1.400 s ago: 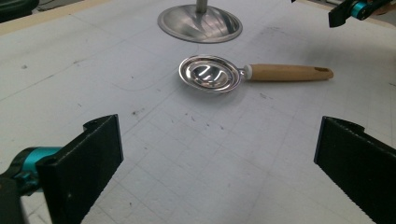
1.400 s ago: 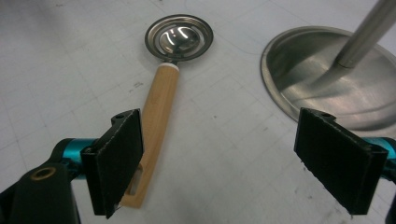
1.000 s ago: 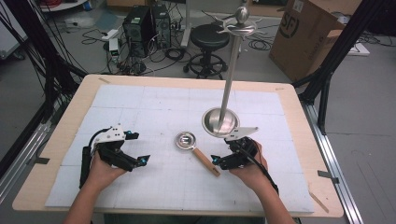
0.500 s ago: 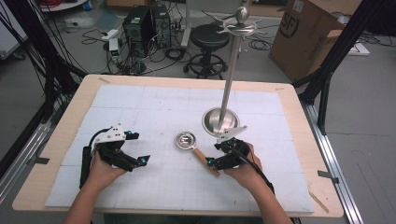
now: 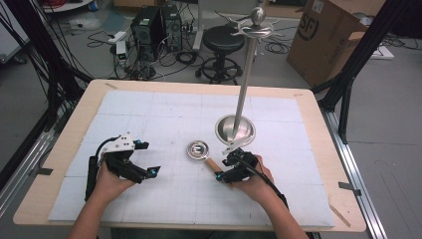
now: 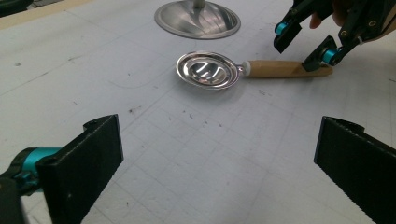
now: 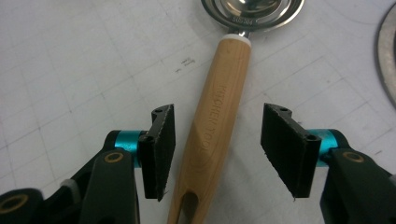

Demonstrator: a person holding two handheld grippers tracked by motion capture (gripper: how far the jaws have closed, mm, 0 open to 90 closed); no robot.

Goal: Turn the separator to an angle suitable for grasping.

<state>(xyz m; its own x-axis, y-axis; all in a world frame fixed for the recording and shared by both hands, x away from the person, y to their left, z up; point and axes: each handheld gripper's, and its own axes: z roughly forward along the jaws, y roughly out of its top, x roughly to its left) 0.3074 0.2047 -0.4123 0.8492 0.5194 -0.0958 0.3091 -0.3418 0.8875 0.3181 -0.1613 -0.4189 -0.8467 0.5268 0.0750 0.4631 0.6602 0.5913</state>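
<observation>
The steel measuring spoon with a pale wooden handle [image 7: 218,116] is lying flat on the white gridded mat [image 5: 164,114], just beside the round base of the tall metal stand [image 5: 235,130]. Its handle is placed between the jaws of the right gripper [image 7: 217,147], which have just been closing but are not yet pressed on it. The left gripper [image 6: 219,163] is held wide open, well apart from the spoon.

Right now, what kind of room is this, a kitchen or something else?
Probably a lab or workshop, not a kitchen. Behind the table sit computers with loose cables on the floor, a cardboard box and a stool. The spoon looks like something to practise on.
</observation>
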